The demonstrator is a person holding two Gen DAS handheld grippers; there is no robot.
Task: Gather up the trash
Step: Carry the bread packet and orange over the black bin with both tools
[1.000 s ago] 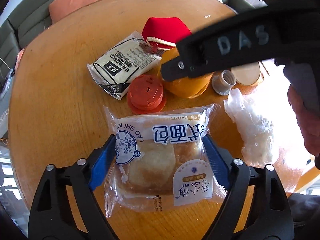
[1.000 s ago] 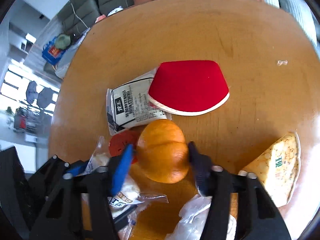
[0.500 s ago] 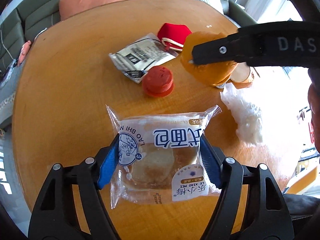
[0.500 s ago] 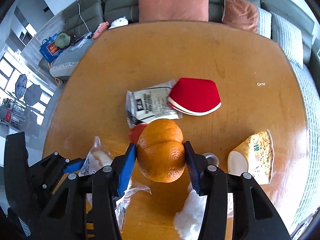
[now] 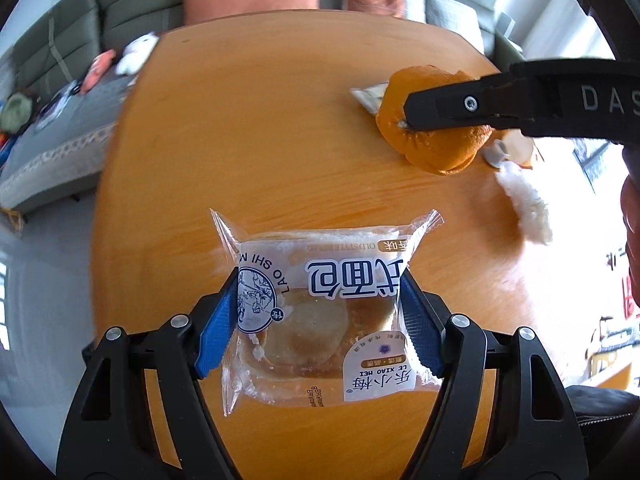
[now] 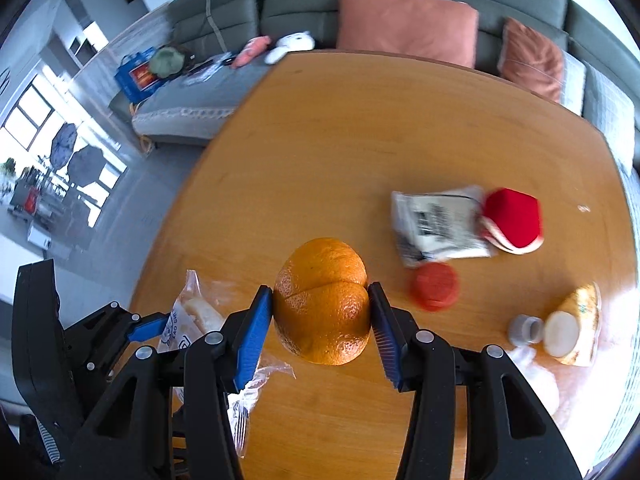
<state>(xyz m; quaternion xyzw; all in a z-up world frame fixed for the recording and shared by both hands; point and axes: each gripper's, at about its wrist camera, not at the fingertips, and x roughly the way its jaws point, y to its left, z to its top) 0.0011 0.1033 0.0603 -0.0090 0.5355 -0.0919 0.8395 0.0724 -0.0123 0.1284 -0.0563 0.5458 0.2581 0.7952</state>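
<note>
Clearing a cluttered wooden table (image 6: 360,140), I clamp my left gripper (image 5: 320,320) on a bread wrapper (image 5: 320,312) and my right gripper (image 6: 322,318) on orange peel (image 6: 322,300), both raised for carrying away.

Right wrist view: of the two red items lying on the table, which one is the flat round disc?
The red round lid, nearest the held orange peel; the red cup beyond is trapezoid-shaped with a white rim.

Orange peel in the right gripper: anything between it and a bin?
No bin shows in either view, so the path can't be judged. The hollow orange peel is clamped in the right gripper, above the wooden table.
</note>
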